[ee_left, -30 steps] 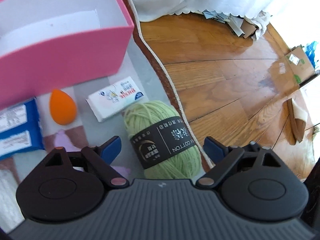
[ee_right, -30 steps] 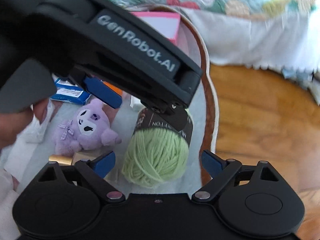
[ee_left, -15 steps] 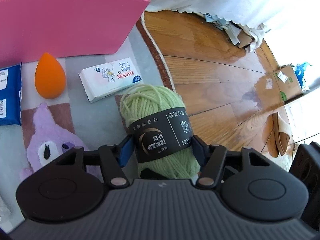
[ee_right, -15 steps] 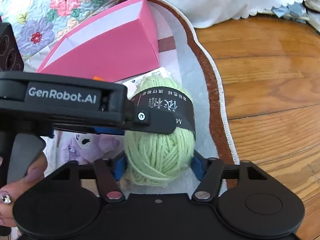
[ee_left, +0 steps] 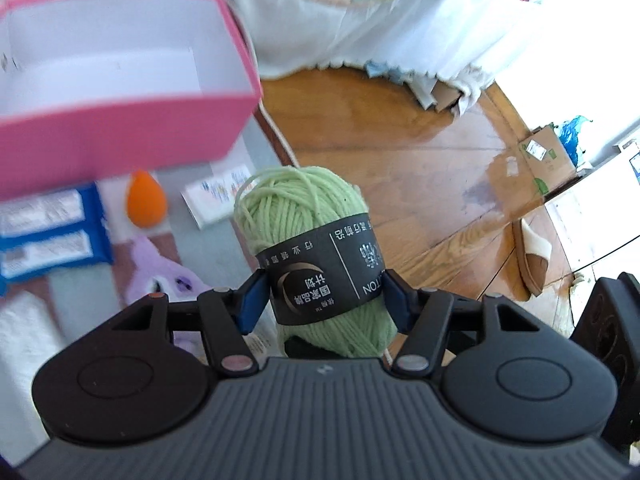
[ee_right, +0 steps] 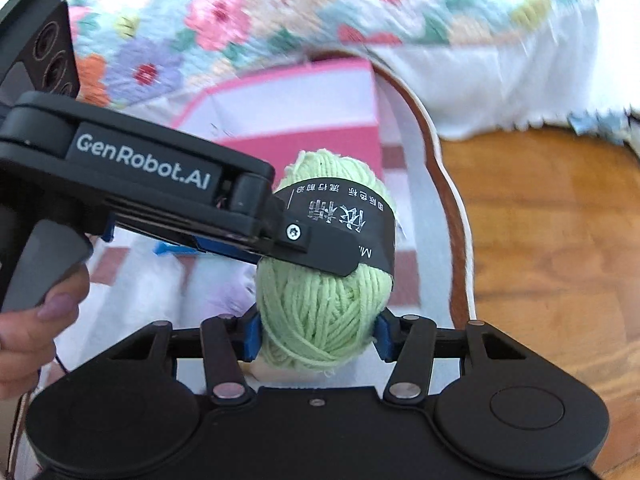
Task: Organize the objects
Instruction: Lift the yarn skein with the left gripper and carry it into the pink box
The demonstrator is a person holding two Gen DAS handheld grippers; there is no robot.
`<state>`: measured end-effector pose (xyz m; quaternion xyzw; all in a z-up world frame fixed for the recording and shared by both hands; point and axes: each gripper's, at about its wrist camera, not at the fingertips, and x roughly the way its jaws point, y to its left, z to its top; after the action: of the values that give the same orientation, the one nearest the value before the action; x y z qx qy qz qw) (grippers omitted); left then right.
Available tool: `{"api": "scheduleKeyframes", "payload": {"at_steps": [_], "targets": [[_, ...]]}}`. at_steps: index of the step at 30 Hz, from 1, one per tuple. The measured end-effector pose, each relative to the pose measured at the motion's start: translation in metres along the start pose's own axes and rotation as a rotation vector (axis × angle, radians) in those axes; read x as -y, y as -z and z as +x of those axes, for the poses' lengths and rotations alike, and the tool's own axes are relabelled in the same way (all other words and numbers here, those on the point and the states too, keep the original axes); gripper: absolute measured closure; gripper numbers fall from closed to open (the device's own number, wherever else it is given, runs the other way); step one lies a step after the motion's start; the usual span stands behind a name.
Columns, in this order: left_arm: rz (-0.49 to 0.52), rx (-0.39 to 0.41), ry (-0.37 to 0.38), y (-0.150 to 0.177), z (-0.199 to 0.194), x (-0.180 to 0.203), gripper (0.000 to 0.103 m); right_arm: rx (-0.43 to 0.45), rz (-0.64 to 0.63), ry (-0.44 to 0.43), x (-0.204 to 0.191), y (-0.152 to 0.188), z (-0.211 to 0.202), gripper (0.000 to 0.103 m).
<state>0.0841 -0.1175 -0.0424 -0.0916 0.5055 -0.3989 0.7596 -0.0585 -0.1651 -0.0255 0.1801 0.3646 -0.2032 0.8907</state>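
Note:
A light green yarn ball [ee_left: 304, 216] with a black paper band is held off the rug by both grippers. My left gripper [ee_left: 322, 304] is shut on its banded middle. My right gripper [ee_right: 316, 340] is shut on its lower end; the yarn [ee_right: 324, 304] fills the gap between its blue pads. The left gripper's body [ee_right: 140, 184] crosses the right wrist view. An open pink box [ee_left: 120, 136] with a white inside stands ahead to the left; it also shows in the right wrist view [ee_right: 320, 136].
On the rug lie an orange sponge egg [ee_left: 145, 199], a white tissue pack [ee_left: 212, 196], blue packets [ee_left: 48, 232] and a purple plush toy [ee_left: 160, 268]. Wooden floor [ee_left: 420, 160] lies to the right, with a slipper [ee_left: 532, 256] and a bed skirt [ee_left: 360, 32] behind.
Both grippers closed on the yarn ball, which lay on the rug one second ago. They have lifted it, and the pink box's open top has come into view.

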Motion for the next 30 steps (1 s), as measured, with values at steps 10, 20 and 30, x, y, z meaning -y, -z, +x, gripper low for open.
{"api": "scheduleKeyframes", "payload": {"at_steps": [10, 20, 30], "targets": [[0.063, 0.109, -0.07, -0.064, -0.085, 0.003, 0.043, 0.114, -0.046, -0.111, -0.032, -0.081, -0.012, 0.046], [0.008, 0.135, -0.117, -0.153, -0.081, -0.032, 0.043, 0.122, 0.077, -0.178, -0.026, -0.16, 0.038, 0.046], [-0.102, 0.076, -0.086, -0.211, 0.001, -0.109, 0.043, 0.037, 0.156, -0.1, -0.001, -0.192, 0.134, 0.046]]}}
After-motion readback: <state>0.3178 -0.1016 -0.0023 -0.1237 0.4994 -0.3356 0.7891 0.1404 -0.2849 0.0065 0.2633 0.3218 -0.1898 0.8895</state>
